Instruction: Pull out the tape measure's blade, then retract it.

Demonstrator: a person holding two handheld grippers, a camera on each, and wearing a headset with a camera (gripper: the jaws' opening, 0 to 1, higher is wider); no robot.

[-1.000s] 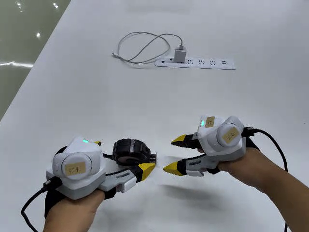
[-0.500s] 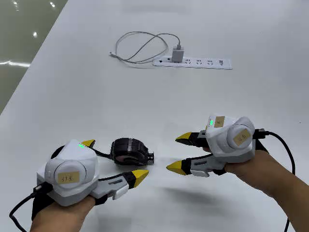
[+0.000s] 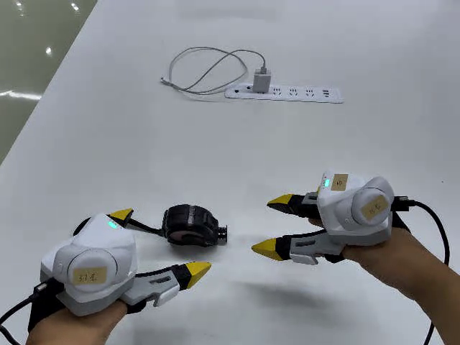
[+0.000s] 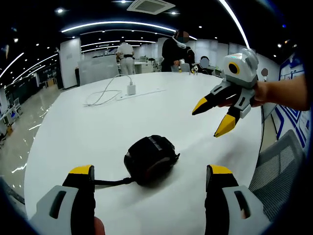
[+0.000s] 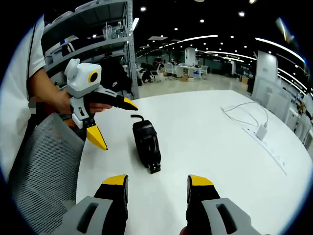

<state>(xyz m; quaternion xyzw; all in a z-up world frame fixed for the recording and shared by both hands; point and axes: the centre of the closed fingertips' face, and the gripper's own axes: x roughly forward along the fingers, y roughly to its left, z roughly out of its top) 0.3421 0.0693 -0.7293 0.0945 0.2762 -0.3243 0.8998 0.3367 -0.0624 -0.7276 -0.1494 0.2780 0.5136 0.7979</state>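
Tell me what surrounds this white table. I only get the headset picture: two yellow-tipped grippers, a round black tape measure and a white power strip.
Observer: The left gripper view shows a person in a white top and another in dark clothes, both standing beyond the far edge of the white table.
Operator: And on the wearer's side?
Observer: The right gripper view shows a grey mesh chair right against the table's edge.
Operator: Anything tall nearby?
Observer: Yes, tall grey metal shelving stands off that same side of the table, with items on its shelves.
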